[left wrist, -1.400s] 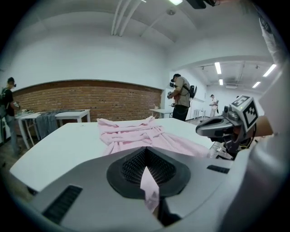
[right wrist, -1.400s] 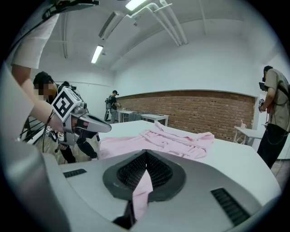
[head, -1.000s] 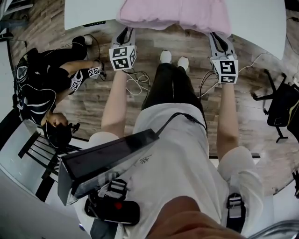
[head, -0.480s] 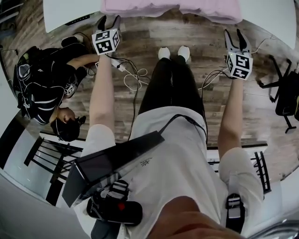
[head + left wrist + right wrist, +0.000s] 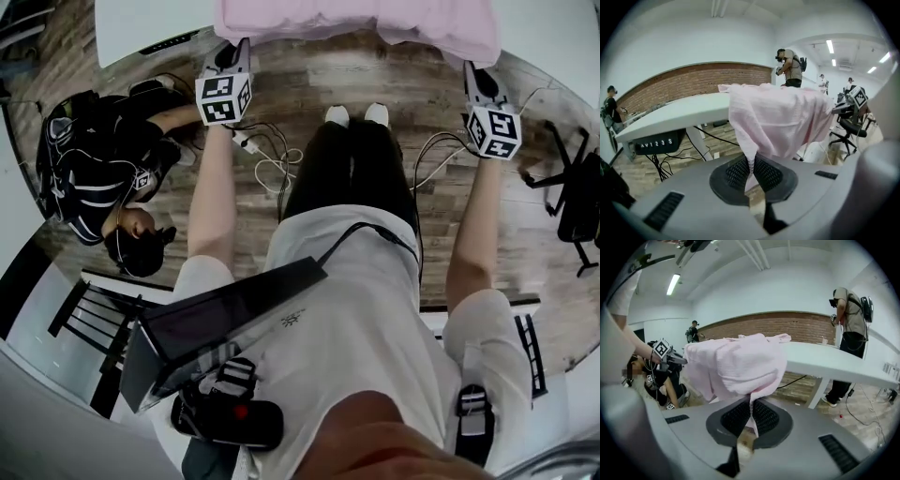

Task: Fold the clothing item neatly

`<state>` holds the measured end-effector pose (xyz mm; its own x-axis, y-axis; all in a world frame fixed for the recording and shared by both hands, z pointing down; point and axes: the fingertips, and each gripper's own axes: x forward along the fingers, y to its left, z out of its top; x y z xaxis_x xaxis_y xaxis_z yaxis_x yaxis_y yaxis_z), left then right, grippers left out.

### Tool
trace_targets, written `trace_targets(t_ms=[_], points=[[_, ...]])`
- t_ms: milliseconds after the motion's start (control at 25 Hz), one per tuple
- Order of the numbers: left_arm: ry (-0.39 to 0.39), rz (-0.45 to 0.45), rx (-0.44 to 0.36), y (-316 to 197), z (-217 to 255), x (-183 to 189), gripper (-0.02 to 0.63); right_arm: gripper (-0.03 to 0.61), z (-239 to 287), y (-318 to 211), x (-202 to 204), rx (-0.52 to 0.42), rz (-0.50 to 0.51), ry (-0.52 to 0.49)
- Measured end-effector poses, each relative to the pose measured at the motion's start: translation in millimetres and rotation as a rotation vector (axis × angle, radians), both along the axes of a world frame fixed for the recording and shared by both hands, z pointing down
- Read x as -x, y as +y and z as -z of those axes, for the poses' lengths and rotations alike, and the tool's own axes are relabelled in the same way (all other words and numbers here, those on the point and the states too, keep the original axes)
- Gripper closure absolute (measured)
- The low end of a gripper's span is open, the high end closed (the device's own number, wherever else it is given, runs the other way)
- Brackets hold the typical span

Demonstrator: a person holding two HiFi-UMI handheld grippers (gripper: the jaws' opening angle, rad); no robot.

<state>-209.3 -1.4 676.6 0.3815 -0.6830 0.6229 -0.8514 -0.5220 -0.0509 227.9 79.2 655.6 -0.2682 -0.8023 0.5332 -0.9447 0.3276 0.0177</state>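
Pink garment (image 5: 375, 19) hangs bunched over the white table (image 5: 141, 28) at its near edge. Left tool (image 5: 232, 52) and right tool (image 5: 479, 77) have just closed, each pinching a fold of its hanging fabric.

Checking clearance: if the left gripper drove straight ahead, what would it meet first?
The left gripper has just closed its jaws on the pink garment; beyond it, probably the white table edge.
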Motion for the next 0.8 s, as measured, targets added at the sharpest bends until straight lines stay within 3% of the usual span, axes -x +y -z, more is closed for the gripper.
trace_targets(t_ms=[200,320,400,520,640,720,800], points=[[0.22,-0.114,0.021,57.6,135.9,-27.8,0.599,0.569,112.5,33.8,34.7,-0.039,0.047,-0.053],[0.339,-0.133,-0.024,29.3,213.9,-22.5,0.6,0.569,183.6,5.2,19.4,-0.152,0.026,-0.101],[0.352,-0.113,-0.057,-14.3,243.5,-6.3,0.598,0.569,217.6,-34.3,1.7,-0.224,0.013,-0.117],[0.322,-0.042,-0.106,-96.1,266.3,12.0,0.598,0.569,248.1,-107.9,-29.2,-0.293,-0.02,-0.134],[0.282,0.088,-0.132,-182.4,269.7,23.1,0.6,0.569,252.5,-186.1,-55.2,-0.324,-0.079,-0.103],[0.16,0.147,-0.117,-236.1,249.4,25.8,0.598,0.569,228.0,-238.8,-65.4,-0.269,-0.091,-0.012],[0.003,0.156,-0.066,-277.4,210.0,23.9,0.596,0.568,185.5,-281.6,-64.0,-0.157,-0.047,0.072]])
